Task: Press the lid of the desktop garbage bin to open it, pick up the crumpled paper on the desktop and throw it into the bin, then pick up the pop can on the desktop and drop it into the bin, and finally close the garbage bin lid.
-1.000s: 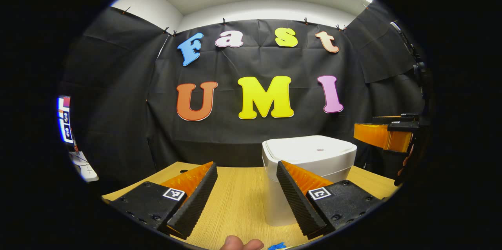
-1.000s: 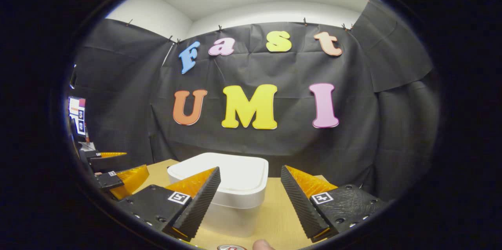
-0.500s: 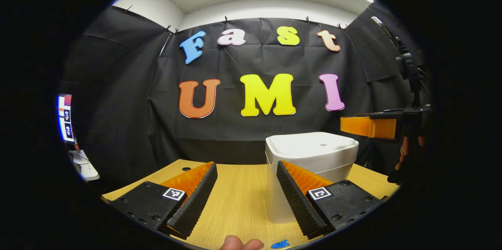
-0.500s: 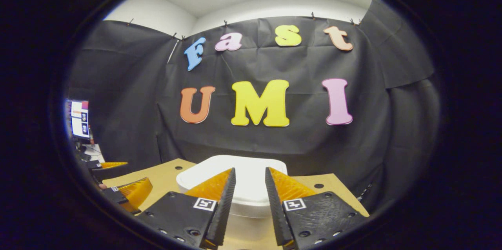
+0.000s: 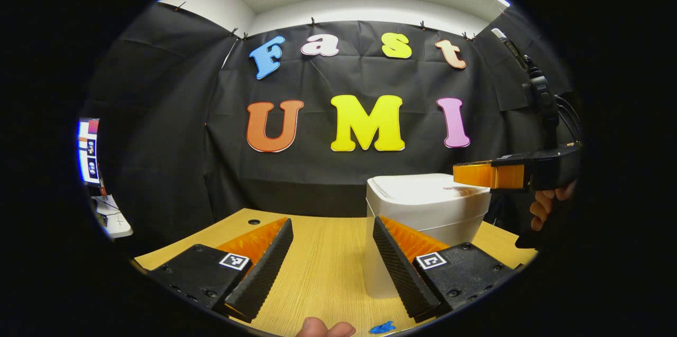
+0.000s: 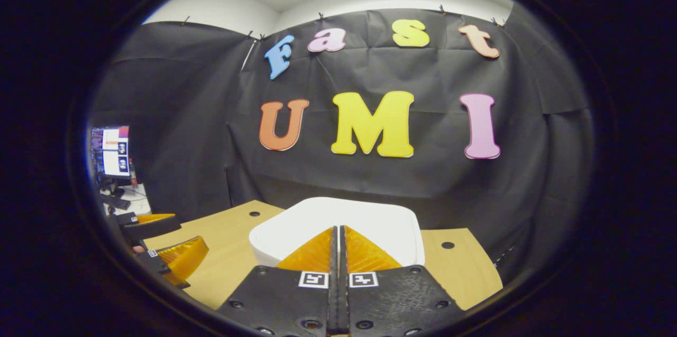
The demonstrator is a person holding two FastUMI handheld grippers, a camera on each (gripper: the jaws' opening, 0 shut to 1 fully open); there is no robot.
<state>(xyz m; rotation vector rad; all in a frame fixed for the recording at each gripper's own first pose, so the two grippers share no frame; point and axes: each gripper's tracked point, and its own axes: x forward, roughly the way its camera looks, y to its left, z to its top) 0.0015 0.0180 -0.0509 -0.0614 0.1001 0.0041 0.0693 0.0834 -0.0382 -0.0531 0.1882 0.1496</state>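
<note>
The white bin (image 5: 423,210) stands on the wooden table with its lid (image 6: 386,223) down. My right gripper (image 6: 337,227) is shut with nothing between its fingers, and its tips hang over the middle of the lid. In the left gripper view the right gripper (image 5: 465,175) reaches in from the right, level, just above the lid's top; I cannot tell whether it touches. A hand (image 5: 545,203) holds it. My left gripper (image 5: 330,220) is open and empty, low over the table to the left of the bin. In the right gripper view the left gripper (image 6: 169,249) sits far left.
The wooden table (image 5: 322,268) has small round holes (image 6: 447,245) near its back edge. A small blue scrap (image 5: 382,327) lies at the near edge beside a fingertip (image 5: 323,328). A monitor (image 6: 111,151) glows at the far left, beyond the table.
My right gripper's fingers have come together from wide apart, and it has moved forward over the bin lid. The left gripper has stayed open and nearly still.
</note>
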